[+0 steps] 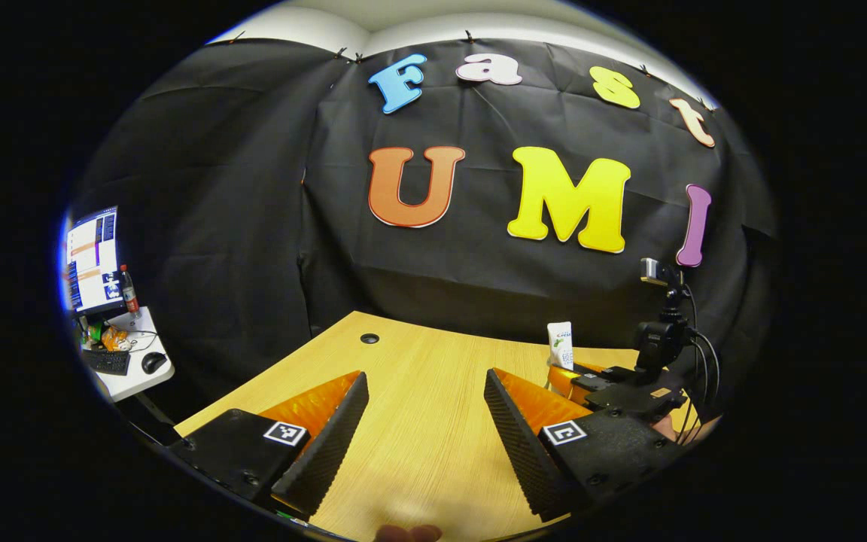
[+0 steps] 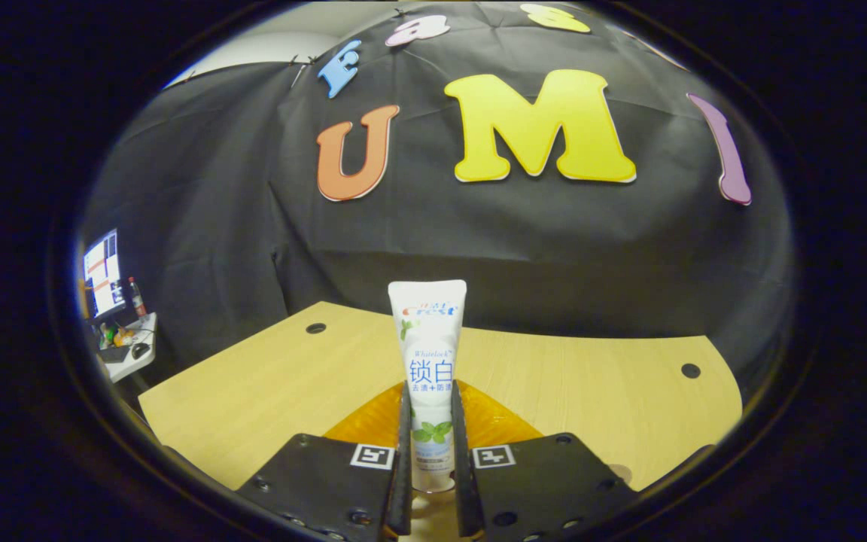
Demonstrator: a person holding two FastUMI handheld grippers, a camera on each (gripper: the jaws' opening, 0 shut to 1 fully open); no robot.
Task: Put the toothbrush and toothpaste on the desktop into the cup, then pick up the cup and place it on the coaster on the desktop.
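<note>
Your right gripper (image 2: pixel 429 482) has its fingers clamped on the toothpaste (image 2: pixel 427 354), which stands upright between them, crimped end up, above the counter (image 2: pixel 591 391). Your left gripper (image 1: pixel 426 444) hangs wide apart and empty over bare counter, the toothpaste well off to its right.

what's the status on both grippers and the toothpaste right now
Right gripper shut on toothpaste, tube upright above the desk. Left gripper open, nothing between its fingers. Cup, toothbrush, coaster not sighted. Nothing in the way.
</note>
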